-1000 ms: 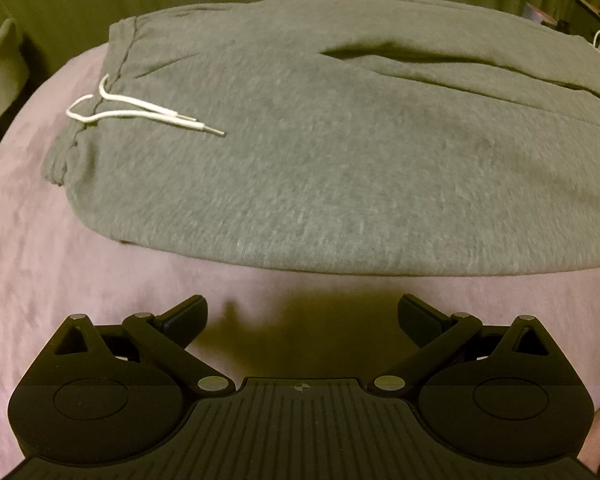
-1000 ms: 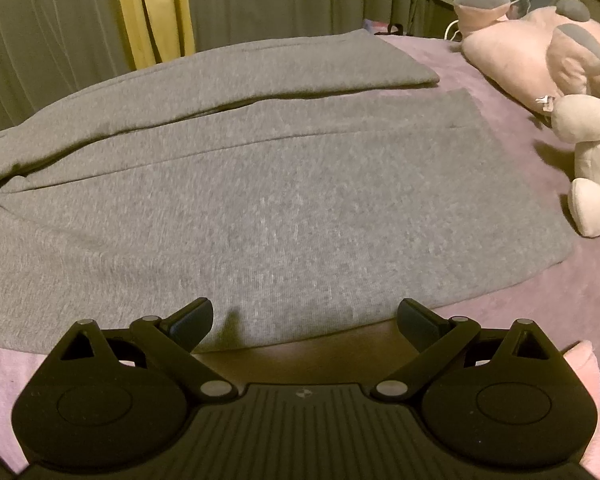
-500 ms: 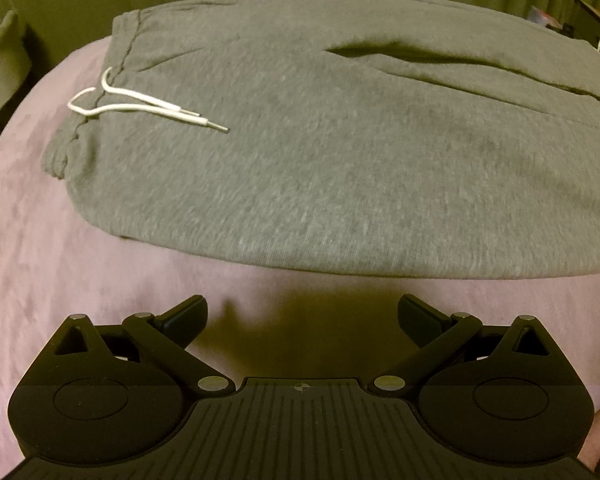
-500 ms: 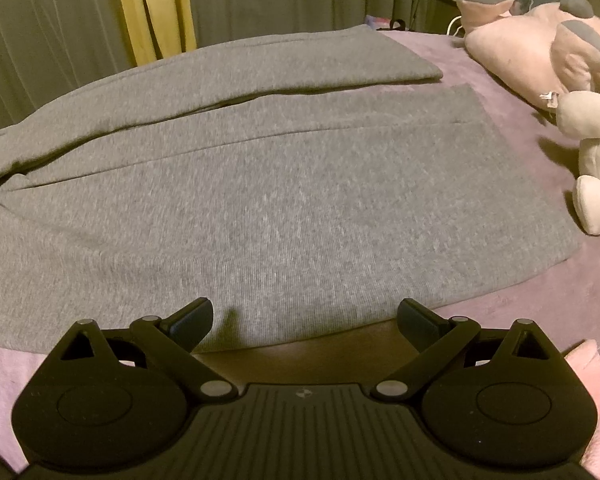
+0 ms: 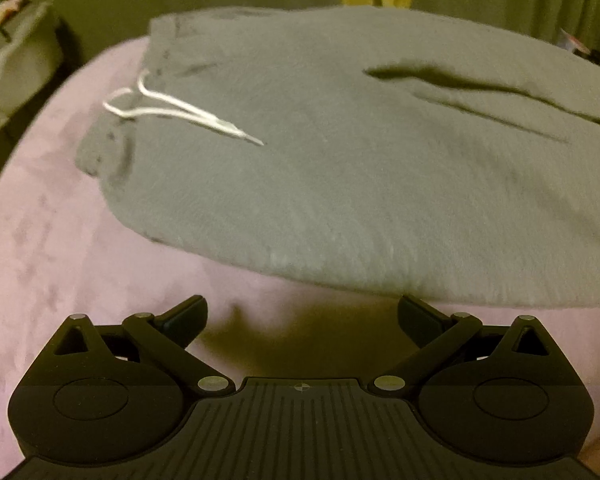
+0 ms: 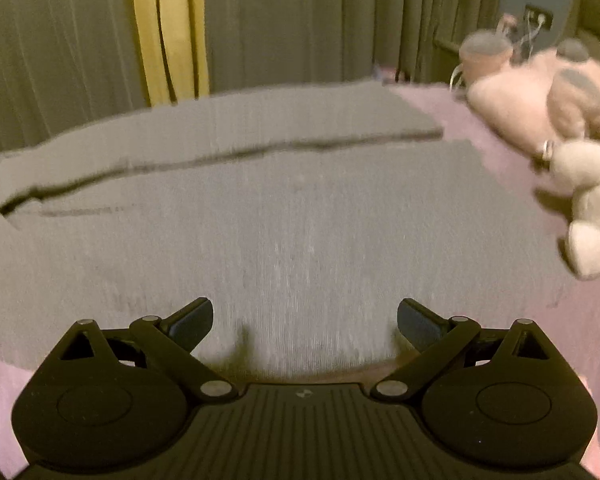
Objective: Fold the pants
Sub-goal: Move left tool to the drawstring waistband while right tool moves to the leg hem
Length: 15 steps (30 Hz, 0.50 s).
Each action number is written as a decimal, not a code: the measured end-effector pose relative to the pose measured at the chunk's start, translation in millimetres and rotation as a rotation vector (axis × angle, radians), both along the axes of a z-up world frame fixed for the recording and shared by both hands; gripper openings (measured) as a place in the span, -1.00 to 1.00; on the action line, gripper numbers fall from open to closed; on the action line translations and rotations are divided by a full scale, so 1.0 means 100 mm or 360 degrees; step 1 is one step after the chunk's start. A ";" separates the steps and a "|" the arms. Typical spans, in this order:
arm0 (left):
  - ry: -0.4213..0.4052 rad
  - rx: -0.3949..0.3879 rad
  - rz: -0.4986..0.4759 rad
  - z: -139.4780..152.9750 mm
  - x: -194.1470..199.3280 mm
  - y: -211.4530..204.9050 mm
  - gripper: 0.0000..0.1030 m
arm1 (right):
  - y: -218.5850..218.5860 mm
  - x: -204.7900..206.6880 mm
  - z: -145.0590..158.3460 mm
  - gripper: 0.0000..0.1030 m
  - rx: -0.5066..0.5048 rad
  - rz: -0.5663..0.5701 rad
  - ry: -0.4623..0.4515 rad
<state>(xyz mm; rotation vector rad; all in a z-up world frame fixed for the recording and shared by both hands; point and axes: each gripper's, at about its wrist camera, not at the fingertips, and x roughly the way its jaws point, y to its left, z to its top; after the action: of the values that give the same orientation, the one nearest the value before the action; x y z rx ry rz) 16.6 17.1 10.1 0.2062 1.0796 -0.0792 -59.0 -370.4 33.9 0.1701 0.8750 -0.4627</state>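
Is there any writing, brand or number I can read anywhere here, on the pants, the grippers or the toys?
None can be read.
Pants: plain grey, no label showing.
Left gripper: only a small round cross mark on its body, no letters.
Right gripper: a tiny pale mark on its body, too small to read.
Plush toys: blurred, no text seen.

I see the grey pants (image 5: 340, 184) spread flat on the bed, waistband at my left with a white drawstring (image 5: 172, 110) lying loose across the front. The two legs (image 6: 284, 208) run to my right side by side, a dark crease between them.
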 end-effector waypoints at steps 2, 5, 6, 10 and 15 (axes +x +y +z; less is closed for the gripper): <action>-0.0011 -0.0068 0.0045 0.07 0.09 -0.02 1.00 | -0.07 0.07 -0.01 0.92 0.0072 0.0021 0.0004; -0.0002 -0.0229 0.0176 0.17 0.39 -0.06 1.00 | -0.29 0.26 -0.11 0.92 0.0279 -0.0009 0.0045; -0.0016 -0.0262 0.0223 0.20 0.49 -0.09 1.00 | -0.36 0.34 -0.12 0.92 0.0298 -0.0039 0.0032; -0.0103 -0.0294 0.0350 0.19 1.12 -0.29 1.00 | -0.48 0.64 0.07 0.92 0.0092 -0.0123 -0.0201; -0.0139 -0.0119 0.0344 -0.23 1.71 -0.53 1.00 | -0.57 1.31 0.20 0.92 -0.0002 0.0083 -0.0229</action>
<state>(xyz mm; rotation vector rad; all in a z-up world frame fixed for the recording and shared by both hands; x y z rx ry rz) 188.0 -36.0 -13.0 0.0248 1.0042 0.0825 71.7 -427.6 53.5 0.1770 0.7367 -0.3974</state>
